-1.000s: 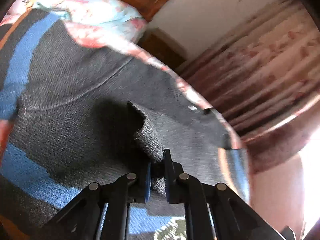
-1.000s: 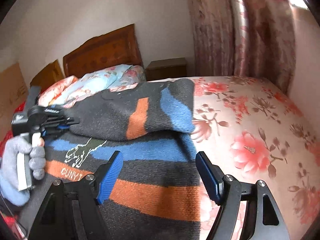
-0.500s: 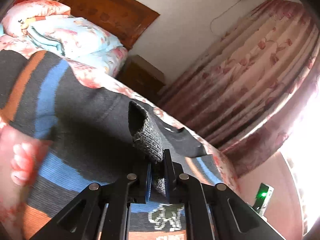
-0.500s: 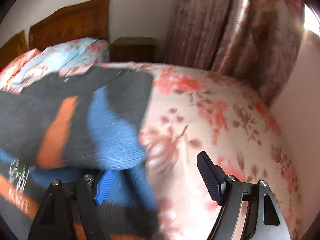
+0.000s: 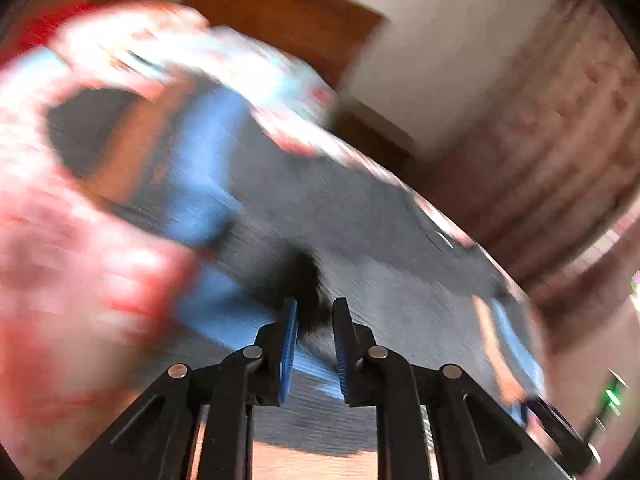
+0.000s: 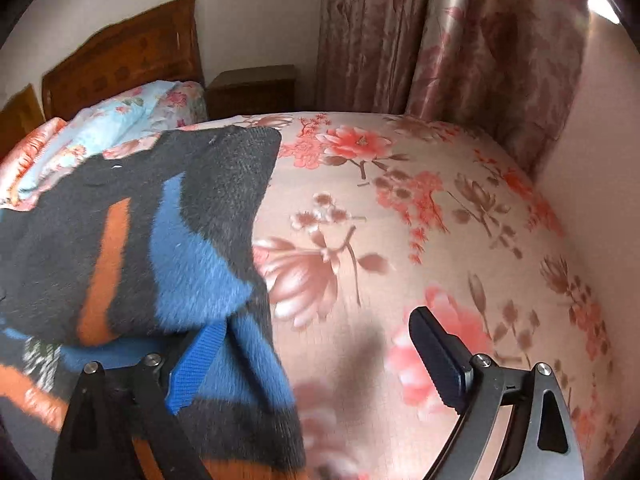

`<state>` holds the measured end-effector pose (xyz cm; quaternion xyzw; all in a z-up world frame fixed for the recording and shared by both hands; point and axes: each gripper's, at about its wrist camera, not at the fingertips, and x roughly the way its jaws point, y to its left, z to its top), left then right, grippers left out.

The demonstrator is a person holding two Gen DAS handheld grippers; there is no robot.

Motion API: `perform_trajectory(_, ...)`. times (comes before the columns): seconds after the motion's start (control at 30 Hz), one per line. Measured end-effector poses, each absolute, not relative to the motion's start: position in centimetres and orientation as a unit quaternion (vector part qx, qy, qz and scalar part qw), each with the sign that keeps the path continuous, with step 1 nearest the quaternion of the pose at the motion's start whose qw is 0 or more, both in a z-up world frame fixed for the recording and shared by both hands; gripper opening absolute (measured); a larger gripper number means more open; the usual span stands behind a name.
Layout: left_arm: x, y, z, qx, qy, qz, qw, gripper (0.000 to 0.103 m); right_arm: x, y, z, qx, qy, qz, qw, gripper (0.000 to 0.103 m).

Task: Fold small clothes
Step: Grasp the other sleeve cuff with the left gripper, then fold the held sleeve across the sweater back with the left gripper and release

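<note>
The dark grey knit sweater (image 6: 132, 240) with blue and orange stripes lies folded over itself on the left part of the floral bedsheet (image 6: 420, 220), its right edge near the bed's middle. The left gripper (image 5: 314, 316) has its jaws opening, a dark tuft of the sweater between the blue pads, contact blurred. The right gripper (image 6: 304, 364) stands wide open and empty, its left finger over the sweater's near edge, its right finger over bare sheet; headboard (image 6: 124, 52), nightstand (image 6: 252, 84) and curtain (image 6: 440, 32) lie far

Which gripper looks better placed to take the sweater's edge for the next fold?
Right. The right gripper is wide open straddling the sweater edge; the left gripper is only just opening off a fabric pinch.
</note>
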<state>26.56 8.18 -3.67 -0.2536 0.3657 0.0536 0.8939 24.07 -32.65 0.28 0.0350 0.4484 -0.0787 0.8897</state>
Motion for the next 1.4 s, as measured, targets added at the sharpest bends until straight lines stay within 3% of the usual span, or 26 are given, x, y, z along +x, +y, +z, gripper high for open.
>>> perform_trajectory(0.07,25.2,8.6,-1.9,-0.25,0.313,0.075,0.913,0.03,22.3,-33.2,1.5,0.047,0.421,-0.08,0.902,0.103)
perform_trajectory(0.1,25.4,8.0,-1.0,-0.242,0.3,0.061,0.921,0.032,21.6,-33.5,2.2,0.052,0.402,-0.083,0.91,0.103)
perform_trajectory(0.3,30.6,1.1,-1.9,-0.13,0.368,-0.078,0.917,0.034,25.9,-31.1,5.3,0.039,0.35,0.007,0.936,0.103)
perform_trajectory(0.4,31.6,-0.1,-5.5,-0.103,0.411,-0.079,0.902,0.031,30.3,-28.4,4.4,-0.007,0.376,0.051,0.925,0.103)
perform_trajectory(0.47,31.1,0.6,-5.0,-0.123,0.393,-0.091,0.907,0.039,32.9,-27.0,3.1,-0.026,0.406,0.093,0.909,0.103)
perform_trajectory(0.57,31.1,1.7,-5.6,-0.156,0.396,-0.099,0.899,0.039,36.0,-27.3,0.1,-0.063,0.463,0.089,0.88,0.103)
perform_trajectory(0.7,31.8,1.0,-5.7,-0.156,0.395,-0.097,0.9,0.039,37.0,-30.6,0.2,0.022,0.463,0.093,0.881,0.103)
perform_trajectory(0.8,32.1,1.0,-5.5,-0.162,0.394,-0.1,0.899,0.041,37.1,-30.6,0.9,0.023,0.444,0.082,0.892,0.103)
perform_trajectory(0.9,32.4,1.2,-5.5,-0.168,0.393,-0.102,0.898,0.041,38.4,-30.7,-1.6,0.008,0.483,0.074,0.873,0.103)
perform_trajectory(1.0,32.4,1.5,-5.4,-0.174,0.392,-0.104,0.897,0.042,38.2,-31.9,-1.1,0.04,0.487,0.042,0.871,0.103)
perform_trajectory(1.2,32.1,2.0,-5.3,-0.183,0.391,-0.107,0.896,0.043,31.7,-27.2,3.1,-0.005,0.406,0.063,0.912,0.103)
perform_trajectory(1.4,32.0,2.2,-5.2,-0.188,0.39,-0.109,0.895,0.043,28.2,-22.5,-0.7,-0.102,0.427,0.095,0.893,0.103)
